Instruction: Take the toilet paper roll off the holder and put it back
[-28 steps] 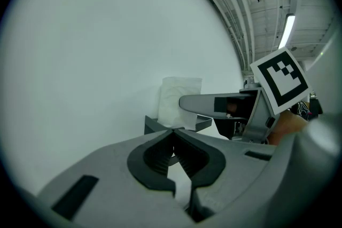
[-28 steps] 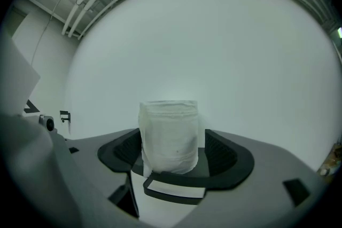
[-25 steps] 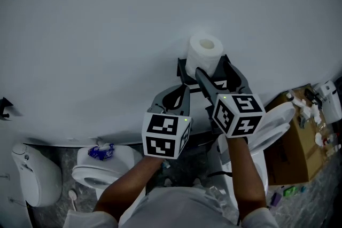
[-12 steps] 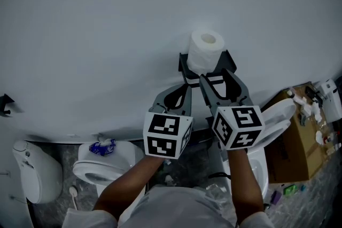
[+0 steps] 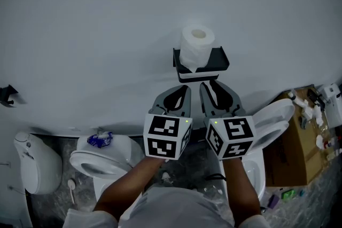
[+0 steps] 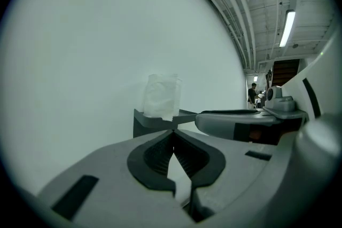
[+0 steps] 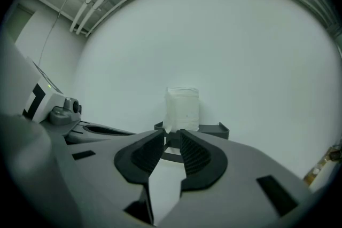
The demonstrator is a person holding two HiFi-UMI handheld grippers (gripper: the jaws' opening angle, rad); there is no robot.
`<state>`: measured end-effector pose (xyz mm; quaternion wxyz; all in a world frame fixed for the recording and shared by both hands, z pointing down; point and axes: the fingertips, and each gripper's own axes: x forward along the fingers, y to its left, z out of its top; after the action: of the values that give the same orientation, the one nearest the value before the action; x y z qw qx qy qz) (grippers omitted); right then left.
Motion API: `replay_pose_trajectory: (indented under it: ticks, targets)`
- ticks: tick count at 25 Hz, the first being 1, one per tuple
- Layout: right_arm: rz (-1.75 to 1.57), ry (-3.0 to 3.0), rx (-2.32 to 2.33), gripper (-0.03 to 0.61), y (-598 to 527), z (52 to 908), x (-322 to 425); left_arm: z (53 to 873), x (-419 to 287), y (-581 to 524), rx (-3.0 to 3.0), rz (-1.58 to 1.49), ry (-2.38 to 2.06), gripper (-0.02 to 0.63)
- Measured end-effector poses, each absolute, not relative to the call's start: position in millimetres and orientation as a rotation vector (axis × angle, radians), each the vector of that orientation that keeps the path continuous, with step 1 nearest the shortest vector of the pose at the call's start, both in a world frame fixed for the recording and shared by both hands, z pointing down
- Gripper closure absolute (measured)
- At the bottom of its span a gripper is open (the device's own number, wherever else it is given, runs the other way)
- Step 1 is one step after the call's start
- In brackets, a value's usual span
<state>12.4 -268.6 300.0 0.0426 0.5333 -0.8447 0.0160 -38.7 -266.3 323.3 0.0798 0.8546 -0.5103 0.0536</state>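
The toilet paper roll (image 5: 195, 48) stands upright on the dark holder (image 5: 218, 59) fixed to the wall (image 5: 96, 34), towards the holder's left end as my head view shows it. Neither claw is on it. My left claw (image 6: 173, 134) is clenched, tips meeting, with nothing in it. My right claw (image 7: 172, 137) has just been closing and now shows only a narrow slit between the jaws, with nothing between them (the roll beyond merely lines up with that slit).

Both claws sit side by side just below the holder, clear of it. With the roll seated and my claws empty, I judge the put-back as good as done, and the step in hand is getting clear cleanly.

To do that well I would keep both claws level and draw them straight off along the line they point. I would not swing them sideways, because the holder's front lip is close to the fingertips. A knock there could tip a light roll standing on end. I would watch the roll in the right gripper view for any wobble and go slowly.
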Motion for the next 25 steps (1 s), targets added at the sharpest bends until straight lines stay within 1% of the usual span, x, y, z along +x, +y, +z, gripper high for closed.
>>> replay_pose_trajectory:
  ticks: [4,8,25]
  targets:
    - [0.05,-2.585,1.61,0.517,-258,304,19,325,-28,-257,2.555,0.165,-1.532,0.611]
    - [0.058,-2.584,1.573,0.575,-248,312,21,328,-20,-250,2.552,0.171,-1.529,0.609]
    - [0.085,-2.59,1.553,0.575,-240,318,33,332,-3,-243,2.553,0.179,-1.51,0.609]
